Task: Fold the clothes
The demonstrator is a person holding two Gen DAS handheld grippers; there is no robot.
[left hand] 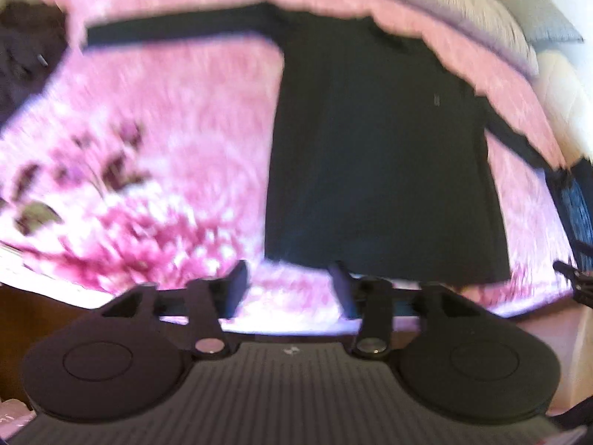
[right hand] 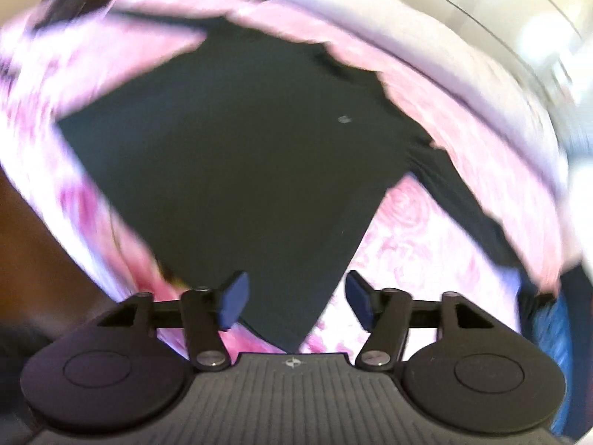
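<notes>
The left gripper point(left hand: 292, 289) stood open, its 2 fingers point(left hand: 237, 289) set well apart with nothing between them. It held nothing and touched nothing. It hung above the near edge of the bedspread point(left hand: 166, 141), pointing steeply down, and only pink floral cloth showed in the gap between its jaws. The shirt point(left hand: 374, 155) lay just beyond and to the right of that gap, apart from the fingers.

The right gripper point(right hand: 294, 298) was open too, its blue pads point(right hand: 235, 296) spread wide and empty. Seen through its gap, the near corner of the shirt point(right hand: 237, 141) lay below on the bedspread point(right hand: 404, 230), but neither pad pressed on it; the corner rested flat on the cover, clear of the jaws.

The shirt was a dark, long-sleeved one, spread flat on the bedspread with its front up. In the left view its hem lay nearest the gripper and its collar farthest. 1 sleeve ran straight out to the left from the shoulder, and the other slanted down along the right side toward the bed's edge. A small pale mark showed on the chest in both views.

A dark heap of other clothes point(left hand: 26, 48) sat at the far left corner of the bedspread, well apart from the shirt. Both views were blurred, so finer detail of the fabric could not be told.
</notes>
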